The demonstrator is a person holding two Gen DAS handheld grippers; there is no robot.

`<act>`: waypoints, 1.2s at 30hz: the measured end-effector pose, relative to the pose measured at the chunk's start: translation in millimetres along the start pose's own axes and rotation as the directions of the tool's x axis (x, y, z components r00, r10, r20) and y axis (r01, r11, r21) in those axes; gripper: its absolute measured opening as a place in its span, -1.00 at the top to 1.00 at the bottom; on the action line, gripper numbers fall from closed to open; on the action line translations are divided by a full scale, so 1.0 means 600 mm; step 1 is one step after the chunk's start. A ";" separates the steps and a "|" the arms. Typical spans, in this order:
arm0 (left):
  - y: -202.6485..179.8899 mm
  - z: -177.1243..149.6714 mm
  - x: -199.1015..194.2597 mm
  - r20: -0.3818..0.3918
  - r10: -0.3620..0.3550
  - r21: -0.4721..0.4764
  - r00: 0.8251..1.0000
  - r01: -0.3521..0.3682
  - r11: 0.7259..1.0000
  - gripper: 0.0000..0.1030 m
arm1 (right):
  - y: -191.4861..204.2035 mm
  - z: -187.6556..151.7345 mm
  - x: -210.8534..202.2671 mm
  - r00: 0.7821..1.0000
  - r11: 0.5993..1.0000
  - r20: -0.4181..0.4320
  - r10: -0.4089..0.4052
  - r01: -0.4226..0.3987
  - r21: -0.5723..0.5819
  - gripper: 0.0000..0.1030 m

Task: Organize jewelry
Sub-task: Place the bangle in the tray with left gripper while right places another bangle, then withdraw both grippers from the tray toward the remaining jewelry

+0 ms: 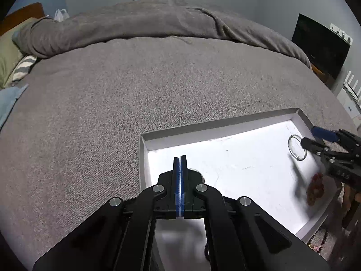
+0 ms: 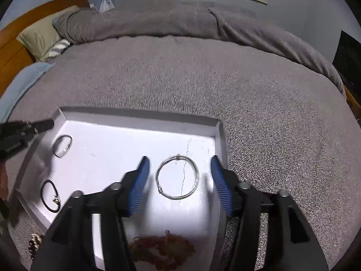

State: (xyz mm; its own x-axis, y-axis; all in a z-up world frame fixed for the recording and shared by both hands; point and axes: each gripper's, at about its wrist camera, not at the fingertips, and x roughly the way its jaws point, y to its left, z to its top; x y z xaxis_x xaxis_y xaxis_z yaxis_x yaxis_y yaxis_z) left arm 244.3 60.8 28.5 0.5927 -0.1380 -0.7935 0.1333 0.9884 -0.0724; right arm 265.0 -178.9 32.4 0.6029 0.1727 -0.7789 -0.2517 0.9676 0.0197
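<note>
A shallow white tray [image 2: 140, 114] lies on a grey blanket. On its floor a thin silver wire bangle [image 2: 158, 176] lies flat between the blue fingers of my right gripper [image 2: 179, 158], which is open and not pressing on it. A small silver oval bracelet [image 2: 64, 151] and a black band bracelet [image 2: 44, 194] rest in the tray's left part. A reddish-brown bead necklace [image 2: 162, 248] is heaped near the front. My left gripper [image 1: 179, 158] hovers over the tray's left side, shut with nothing seen between its pads. A bracelet [image 1: 199, 172] peeks out from under it.
The tray [image 1: 203, 133] sits on a wide bed with a rumpled grey duvet [image 1: 135, 27] at the far side and pillows [image 2: 40, 38] at the left. A dark chain [image 2: 33, 244] lies on the blanket outside the tray's front-left corner. A dark screen [image 1: 320, 45] stands at the right.
</note>
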 end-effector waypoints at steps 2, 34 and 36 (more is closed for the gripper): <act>0.003 -0.004 -0.007 0.000 -0.007 -0.013 1.000 0.007 1.000 0.58 | -0.005 -0.002 -0.015 1.000 1.000 0.015 0.010 -0.010 0.014 -0.13; -0.083 -0.220 -0.209 0.268 0.016 0.057 0.963 -0.033 0.998 -0.86 | -0.022 -0.203 -0.227 0.966 0.995 0.257 0.039 -0.062 0.080 -0.90; -0.090 -0.236 -0.208 0.265 -0.005 0.075 0.964 -0.015 0.997 -0.86 | -0.024 -0.222 -0.222 0.967 0.994 0.250 0.045 -0.068 0.086 -0.90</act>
State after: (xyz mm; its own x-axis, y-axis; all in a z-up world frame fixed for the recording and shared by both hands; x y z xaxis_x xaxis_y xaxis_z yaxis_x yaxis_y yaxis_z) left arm 50.8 33.7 45.8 0.7815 -0.1549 -0.6044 0.1833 0.9829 -0.0150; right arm 87.5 -240.4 52.5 0.7614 0.2563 -0.5955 -0.2258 0.9659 0.1269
